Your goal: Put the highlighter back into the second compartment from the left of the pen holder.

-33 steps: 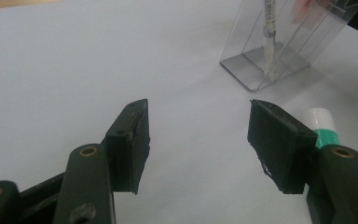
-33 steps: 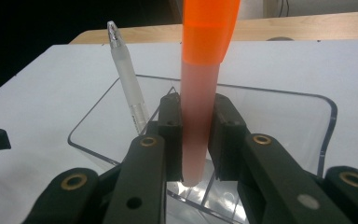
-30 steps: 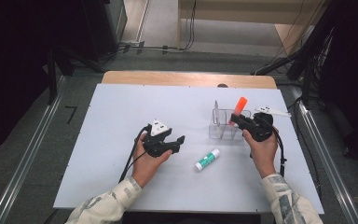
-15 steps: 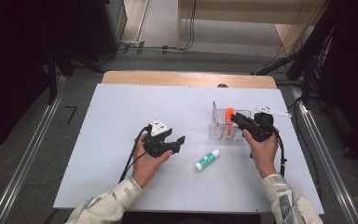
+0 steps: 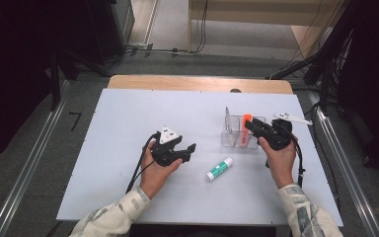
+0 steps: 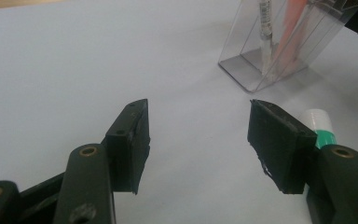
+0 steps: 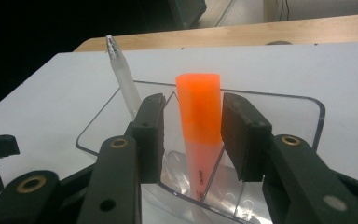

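An orange highlighter (image 7: pixel 199 107) stands upright in a clear plastic holder (image 7: pixel 303 105) on the white table (image 5: pixel 128 113). A white pen (image 7: pixel 121 79) leans in the holder's other compartment. My right gripper (image 7: pixel 191 135) straddles the highlighter's cap; its jaws have just been opening and the pads stand off it, with a clear gap on the left side. In the high view the right gripper (image 5: pixel 250 126) sits at the holder (image 5: pixel 229 136), right of centre. My left gripper (image 5: pixel 187 145) rests open on the table with nothing between its jaws (image 6: pixel 198 135). A green-and-white glue stick (image 5: pixel 219 169) lies between the hands.
The glue stick (image 6: pixel 319 123) lies just behind the left gripper's right jaw, with the holder (image 6: pixel 242 70) farther off. A wooden strip runs along the table's far edge (image 5: pixel 197 83). Cables trail from both grippers toward the person.
The highlighter, held above the holder a second ago, has gone down into it. The right gripper's jaws have spread away from it. The left gripper has not moved.
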`<state>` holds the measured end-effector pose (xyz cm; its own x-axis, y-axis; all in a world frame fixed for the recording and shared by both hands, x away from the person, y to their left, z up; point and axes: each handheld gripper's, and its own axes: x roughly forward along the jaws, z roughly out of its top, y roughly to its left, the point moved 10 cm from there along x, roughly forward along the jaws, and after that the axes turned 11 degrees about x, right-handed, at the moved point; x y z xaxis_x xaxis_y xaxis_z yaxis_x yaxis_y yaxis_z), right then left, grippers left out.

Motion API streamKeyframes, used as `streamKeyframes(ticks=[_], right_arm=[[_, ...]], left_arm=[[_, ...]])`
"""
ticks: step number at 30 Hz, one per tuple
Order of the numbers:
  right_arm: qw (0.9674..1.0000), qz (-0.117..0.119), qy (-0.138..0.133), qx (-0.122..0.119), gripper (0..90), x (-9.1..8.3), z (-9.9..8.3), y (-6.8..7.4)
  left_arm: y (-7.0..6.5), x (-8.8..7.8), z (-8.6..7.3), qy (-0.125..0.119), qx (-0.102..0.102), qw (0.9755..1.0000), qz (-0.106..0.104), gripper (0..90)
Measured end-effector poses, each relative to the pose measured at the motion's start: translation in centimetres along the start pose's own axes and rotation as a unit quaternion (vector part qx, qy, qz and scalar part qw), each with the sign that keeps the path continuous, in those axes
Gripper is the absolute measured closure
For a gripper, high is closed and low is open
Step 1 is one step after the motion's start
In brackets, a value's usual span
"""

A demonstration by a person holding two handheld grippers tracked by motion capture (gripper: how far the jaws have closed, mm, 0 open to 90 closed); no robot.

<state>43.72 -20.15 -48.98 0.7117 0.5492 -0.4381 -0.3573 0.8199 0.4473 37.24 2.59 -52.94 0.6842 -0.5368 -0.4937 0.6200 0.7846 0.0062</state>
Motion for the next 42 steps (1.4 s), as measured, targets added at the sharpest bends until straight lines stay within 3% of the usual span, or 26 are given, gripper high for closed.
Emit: streamKeyframes(ticks=[9, 19, 29, 42], right_arm=[[0.9999, 0.001, -0.012, -0.010, 39.3, -1.0, 0.3, 0.3], [0.9994, -0.002, -0.006, -0.035, 27.9, -2.3, -0.4, 0.6], [0.9989, -0.007, -0.006, -0.046, 24.7, -3.7, -0.9, 0.2], [0.9988, -0.028, -0.012, -0.039, 24.3, -6.2, -1.5, -2.1]], left_arm=[[-0.2, 0.1, 0.0, 0.002, 0.003, 1.0000, -0.001, 38.3], [-0.8, 0.1, -0.1, 0.005, 0.008, 0.9999, -0.005, 35.5], [-1.4, 0.3, -0.2, 0.010, 0.011, 0.9998, -0.013, 33.5], [-3.0, 0.7, -0.3, 0.016, 0.018, 0.9993, -0.028, 33.5]])
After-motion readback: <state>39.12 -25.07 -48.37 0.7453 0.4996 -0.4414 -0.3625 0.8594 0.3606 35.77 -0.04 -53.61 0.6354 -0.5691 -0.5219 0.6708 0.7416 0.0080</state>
